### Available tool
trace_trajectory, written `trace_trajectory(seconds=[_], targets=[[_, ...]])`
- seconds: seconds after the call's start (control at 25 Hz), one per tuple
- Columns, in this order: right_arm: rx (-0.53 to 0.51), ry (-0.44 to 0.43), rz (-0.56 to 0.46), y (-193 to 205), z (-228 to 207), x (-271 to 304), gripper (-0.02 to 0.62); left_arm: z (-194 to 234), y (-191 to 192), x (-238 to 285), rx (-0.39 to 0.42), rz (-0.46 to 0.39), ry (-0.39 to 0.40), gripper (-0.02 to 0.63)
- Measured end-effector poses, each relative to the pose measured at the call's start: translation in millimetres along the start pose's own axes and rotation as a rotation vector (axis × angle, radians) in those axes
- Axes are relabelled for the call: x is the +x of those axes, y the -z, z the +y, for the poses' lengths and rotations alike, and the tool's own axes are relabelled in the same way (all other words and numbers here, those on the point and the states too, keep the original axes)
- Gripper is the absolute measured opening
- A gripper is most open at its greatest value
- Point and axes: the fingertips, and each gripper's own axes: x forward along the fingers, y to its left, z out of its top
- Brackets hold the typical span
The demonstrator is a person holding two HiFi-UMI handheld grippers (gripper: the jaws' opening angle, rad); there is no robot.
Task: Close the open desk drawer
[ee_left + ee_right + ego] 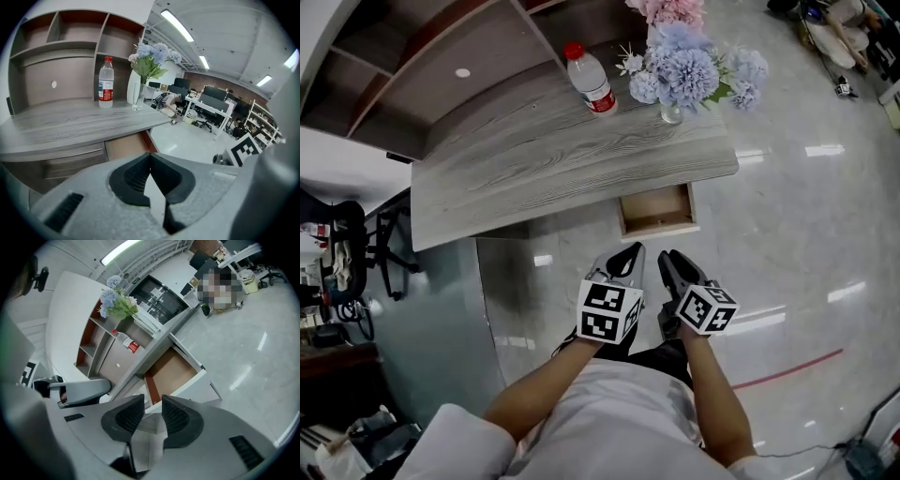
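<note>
Shelf unit [422,75] stands behind the surface [534,173]. On the surface, toward its right end: bottle [590,81] on the left, vase of flowers [686,70] near it on the right. Drawer [656,212] juts out from under the surface's near edge, at the right end. Left hand-held gripper [630,255] and right hand-held gripper [673,262] sit side by side over the floor [806,216] — before the drawer front, apart from it.

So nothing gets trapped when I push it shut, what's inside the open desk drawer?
The drawer shows only its bare brown bottom, and nothing lies in the visible part. Its rear section runs under the desktop, so that stretch is hidden.
</note>
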Motion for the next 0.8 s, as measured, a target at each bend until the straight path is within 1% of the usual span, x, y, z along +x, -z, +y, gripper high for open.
trace_trajectory(seconds=[0.2, 0.48, 0.6, 0.8], targets=[[0.076, 0.026, -0.027, 5, -22, 24, 0.091, 15, 3, 17, 0.027, 0.028, 0.018, 0.003], [0.214, 0.030, -0.089, 10, -45, 46, 0.161, 27, 10, 33, 0.037, 0.059, 0.030, 0.003], [0.262, 0.028, -0.115, 11, -51, 55, 0.176, 30, 10, 36, 0.045, 0.066, 0.038, 0.003], [0.348, 0.025, -0.134, 16, -59, 69, 0.184, 40, 10, 40, 0.050, 0.074, 0.035, 0.003]])
